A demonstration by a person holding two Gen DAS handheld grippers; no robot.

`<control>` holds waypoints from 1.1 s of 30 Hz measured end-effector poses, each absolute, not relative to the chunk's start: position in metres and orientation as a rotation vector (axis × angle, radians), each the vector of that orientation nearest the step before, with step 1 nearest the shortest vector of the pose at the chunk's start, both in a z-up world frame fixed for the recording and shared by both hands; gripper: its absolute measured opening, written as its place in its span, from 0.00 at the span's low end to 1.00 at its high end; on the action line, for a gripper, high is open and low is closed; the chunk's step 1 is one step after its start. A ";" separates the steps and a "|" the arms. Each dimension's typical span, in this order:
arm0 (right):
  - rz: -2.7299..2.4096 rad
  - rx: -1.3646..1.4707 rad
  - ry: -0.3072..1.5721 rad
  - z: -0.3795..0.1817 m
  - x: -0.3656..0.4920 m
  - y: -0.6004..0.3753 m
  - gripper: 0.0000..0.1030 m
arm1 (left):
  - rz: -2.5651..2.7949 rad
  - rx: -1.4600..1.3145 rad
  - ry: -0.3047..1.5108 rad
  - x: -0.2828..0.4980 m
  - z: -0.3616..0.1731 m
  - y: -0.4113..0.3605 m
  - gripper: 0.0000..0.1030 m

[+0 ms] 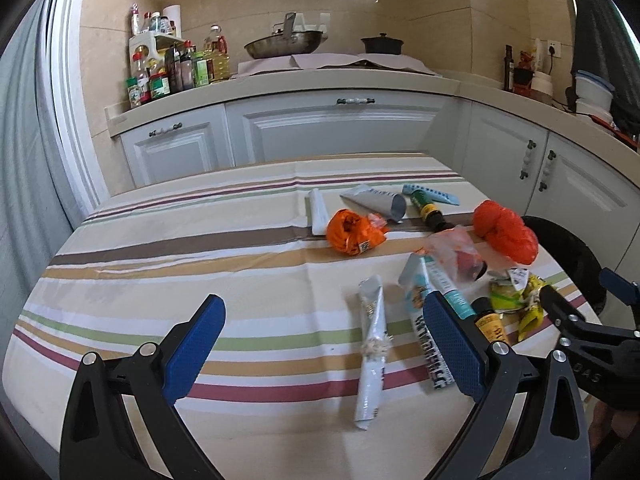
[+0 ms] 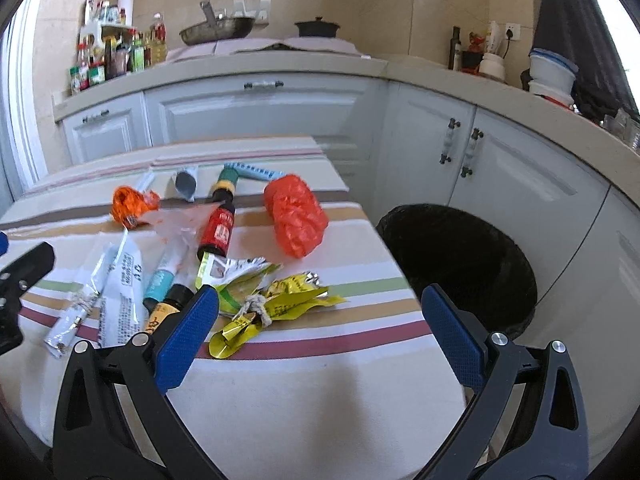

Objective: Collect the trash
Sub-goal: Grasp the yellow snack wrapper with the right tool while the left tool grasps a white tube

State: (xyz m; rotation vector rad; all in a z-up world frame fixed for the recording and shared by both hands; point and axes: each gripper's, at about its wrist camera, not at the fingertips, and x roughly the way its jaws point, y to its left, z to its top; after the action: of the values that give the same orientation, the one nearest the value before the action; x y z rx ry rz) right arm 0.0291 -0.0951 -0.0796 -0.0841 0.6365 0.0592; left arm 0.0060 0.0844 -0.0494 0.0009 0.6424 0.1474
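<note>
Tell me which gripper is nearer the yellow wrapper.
Right. The right gripper hovers just short of the yellow wrapper, its left finger beside it; the left gripper sits farther left, over the silver wrapper.

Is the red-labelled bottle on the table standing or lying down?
Lying down: the red-labelled bottle rests on its side on the striped tablecloth among wrappers.

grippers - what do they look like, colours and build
Both look alike. The left gripper has two black plastic arms with triangular cut-outs and silver round bolts at the joints. Its fingers carry flat blue pads with a fine cross-hatch texture. The right gripper has the same black frame, silver bolts and blue textured fingers. Seen from the left wrist, its body bears pale letters, partly hidden. No cables or sleeves show.
</note>
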 end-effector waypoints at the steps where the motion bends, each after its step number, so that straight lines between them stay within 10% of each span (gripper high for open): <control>1: 0.058 -0.088 0.643 -0.082 0.031 -0.094 0.95 | 0.147 0.000 0.645 0.006 -0.051 0.086 0.94; 21: 0.122 -0.036 0.704 -0.094 0.034 -0.109 0.22 | 0.114 0.002 0.668 0.006 -0.062 0.077 0.93; 26: 0.126 -0.034 0.693 -0.092 0.030 -0.113 0.21 | 0.120 -0.004 0.678 0.005 -0.064 0.079 0.91; 29: 0.123 -0.033 0.685 -0.090 0.027 -0.116 0.21 | 0.114 0.003 0.692 0.006 -0.066 0.079 0.63; 33: 0.119 -0.031 0.675 -0.088 0.025 -0.121 0.21 | 0.085 0.000 0.716 0.007 -0.072 0.076 0.62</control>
State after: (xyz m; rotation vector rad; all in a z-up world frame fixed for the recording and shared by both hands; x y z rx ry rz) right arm 0.0254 -0.1209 -0.0877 -0.0309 0.6746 0.1186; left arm 0.0072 0.0764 -0.0719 0.0004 0.7161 0.0853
